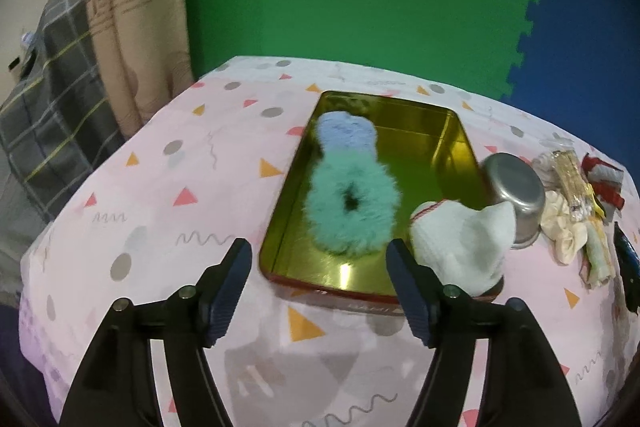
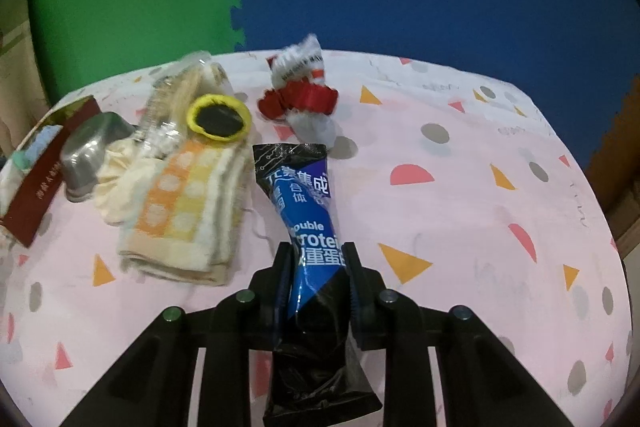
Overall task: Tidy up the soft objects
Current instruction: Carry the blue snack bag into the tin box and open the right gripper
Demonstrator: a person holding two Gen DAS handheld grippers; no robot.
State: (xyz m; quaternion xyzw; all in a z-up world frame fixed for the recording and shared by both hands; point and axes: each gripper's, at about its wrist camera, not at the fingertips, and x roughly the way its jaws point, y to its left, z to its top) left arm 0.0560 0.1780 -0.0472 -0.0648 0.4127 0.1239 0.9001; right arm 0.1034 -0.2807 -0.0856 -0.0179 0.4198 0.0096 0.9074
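Observation:
A gold tin tray (image 1: 440, 147) lies on the patterned tablecloth. Inside it lie a fluffy teal scrunchie (image 1: 332, 219) and, behind that, a fluffy light-blue one (image 1: 344, 133). A white sock (image 1: 460, 243) is draped over the tray's near right corner. My left gripper (image 1: 318, 251) hangs open just in front of the tray with nothing between its fingers. In the right wrist view my right gripper (image 2: 317, 251) is shut on a blue-and-black protein bar wrapper (image 2: 304, 195), which sticks out forward above the cloth.
A tipped metal bowl (image 1: 516, 187) leans at the tray's right side. Right of it lie a cream scrunchie (image 2: 116, 179), a folded orange-and-yellow towel (image 2: 188, 211), a yellow-and-black round thing (image 2: 218, 117) and a red-and-white wrapper (image 2: 300, 87). Green and blue foam mats stand behind the table.

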